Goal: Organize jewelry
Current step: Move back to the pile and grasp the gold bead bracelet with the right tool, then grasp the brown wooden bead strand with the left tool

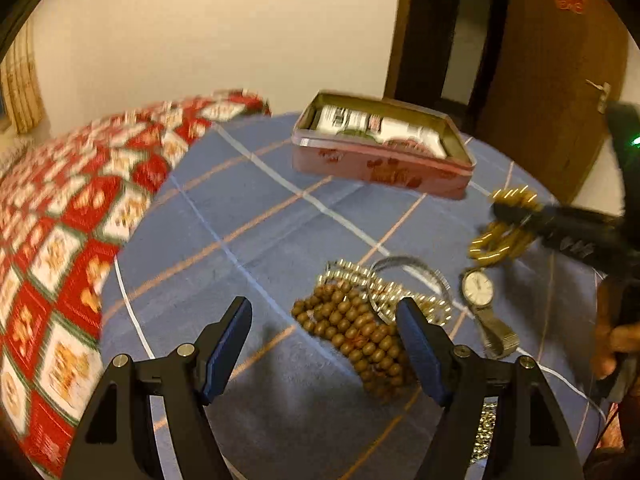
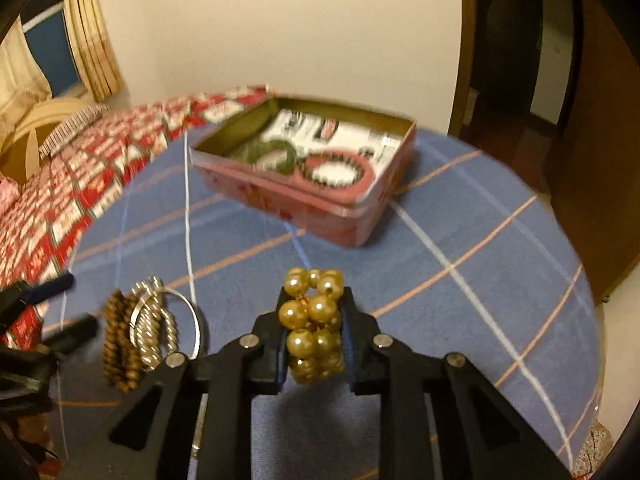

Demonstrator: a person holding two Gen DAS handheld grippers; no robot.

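Observation:
My right gripper (image 2: 314, 312) is shut on a gold pearl bracelet (image 2: 314, 320) and holds it above the blue checked tablecloth (image 2: 440, 280); the same bracelet (image 1: 500, 236) hangs from it in the left wrist view. An open pink tin (image 2: 320, 208) stands beyond it, holding a green bangle (image 2: 276, 156) and a dark beaded bracelet (image 2: 332, 172). My left gripper (image 1: 324, 320) is open and empty, hovering just in front of a brown wooden bead bracelet (image 1: 352, 332). Beside that lie silver bead bracelets (image 1: 380, 288), a thin silver bangle (image 1: 412, 268) and a wristwatch (image 1: 480, 292).
The pink tin (image 1: 380, 164) sits at the far side of the round table. A bed with a red patterned quilt (image 1: 60, 240) lies left of the table. A wooden door (image 1: 540, 80) is at the far right.

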